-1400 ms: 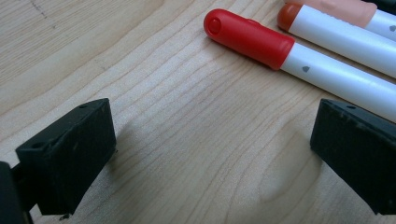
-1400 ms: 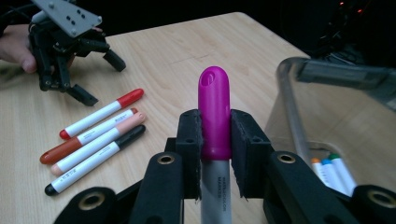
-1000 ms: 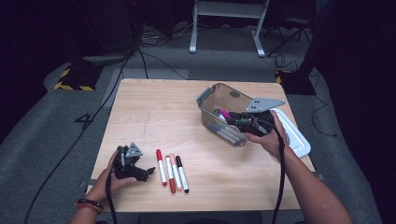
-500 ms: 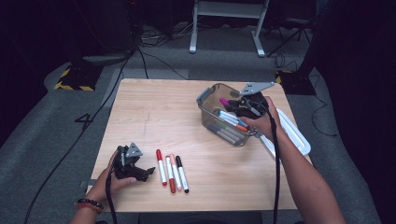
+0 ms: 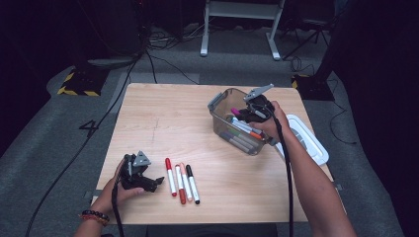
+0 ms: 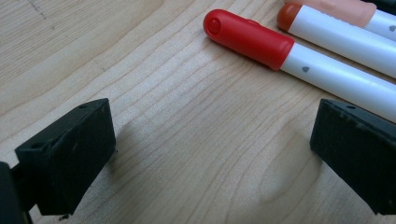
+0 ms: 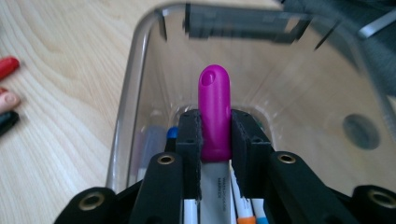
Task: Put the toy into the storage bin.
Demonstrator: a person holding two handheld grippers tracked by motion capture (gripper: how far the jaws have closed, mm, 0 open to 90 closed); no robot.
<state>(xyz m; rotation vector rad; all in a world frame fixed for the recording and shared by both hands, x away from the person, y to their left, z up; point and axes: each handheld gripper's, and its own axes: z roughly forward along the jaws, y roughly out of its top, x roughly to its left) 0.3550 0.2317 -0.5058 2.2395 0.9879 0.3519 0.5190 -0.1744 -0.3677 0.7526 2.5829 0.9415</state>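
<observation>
Pale wood table [image 5: 163,113] shows in the high view with a broad bare stretch across its left and middle, well away from every edge. At its right side a clear plastic bin [image 5: 217,104] lies slantwise, and a white lid [image 5: 311,143] rests just beyond it at the table's right edge. The right gripper [image 5: 245,111] hangs over the bin's open top, clenched on a magenta-capped marker [image 5: 235,111]; more markers lie in the bin beneath it. Near the front edge the left gripper [image 5: 153,181] rests on the wood, and just to its right four markers lie side by side, the red-capped marker [image 5: 170,176] nearest it.

Seen from the left gripper view, the jaws stand wide apart and released, with bare wood between them. The red-capped marker [image 6: 285,49] lies slantwise just ahead of them, apart from both.

From the right gripper view, both jaws press the magenta-capped marker [image 7: 215,112] by its cap, which stands up between them inside the clear plastic bin [image 7: 128,102]. Its curved wall rings the cap with open room all round.
</observation>
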